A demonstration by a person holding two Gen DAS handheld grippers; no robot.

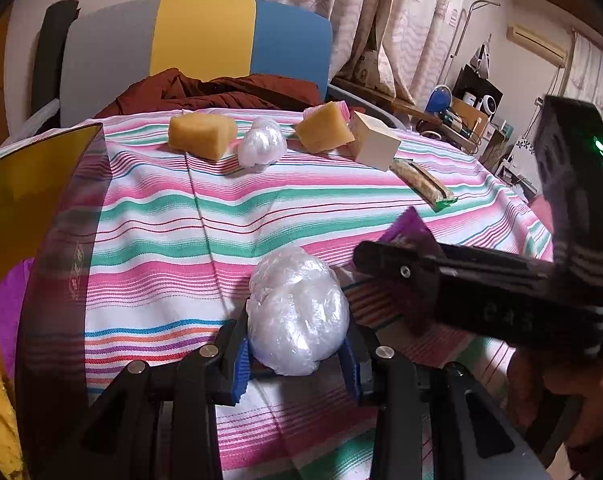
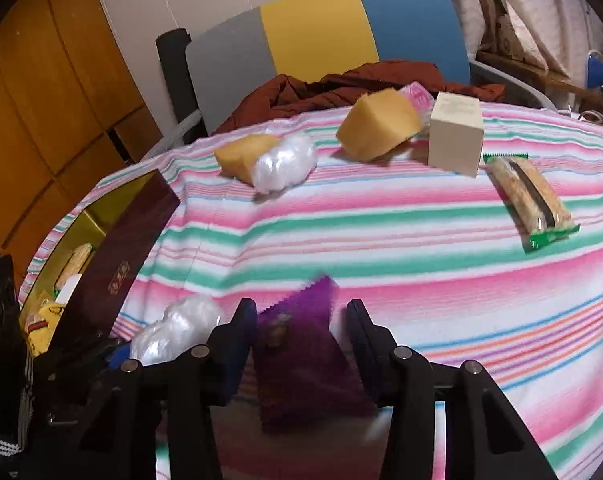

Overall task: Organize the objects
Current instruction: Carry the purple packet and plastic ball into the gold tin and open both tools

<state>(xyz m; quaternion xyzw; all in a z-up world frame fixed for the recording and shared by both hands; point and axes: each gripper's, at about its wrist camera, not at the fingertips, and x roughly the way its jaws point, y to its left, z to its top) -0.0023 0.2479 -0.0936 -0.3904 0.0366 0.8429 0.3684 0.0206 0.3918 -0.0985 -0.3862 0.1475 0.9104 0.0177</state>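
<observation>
- Striped tablecloth (image 2: 381,216): pink, green and white bands, draped over the whole work surface.
- Chair back (image 1: 201,40): grey, yellow and blue panels, beyond the far edge; rust-brown cloth (image 1: 221,92) bunched at its foot.
- Dark box (image 2: 117,256): gold-lined, open, at the left edge of the cloth; yellow and pale items partly visible inside.
- Left gripper (image 1: 297,356): clamped tight on a wad of clear plastic wrap (image 1: 297,312), blue pads pressed to both sides, low over the near cloth just beside the box.
- Right gripper (image 2: 301,340): jaws partly apart, purple sachet (image 2: 297,360) between them; contact with the pads not discernible through motion blur.
- Cream carton (image 2: 455,136): upright, far right of the cloth.
- Yellow sponge blocks: one (image 2: 377,124) just left of the carton, against a pink packet (image 2: 417,98); another (image 2: 241,156) further left, touching a second wad of clear wrap (image 2: 285,162).
- Wrapped snack bar (image 2: 533,204): green-ended, flat on the cloth, near the carton on the side towards the camera.
</observation>
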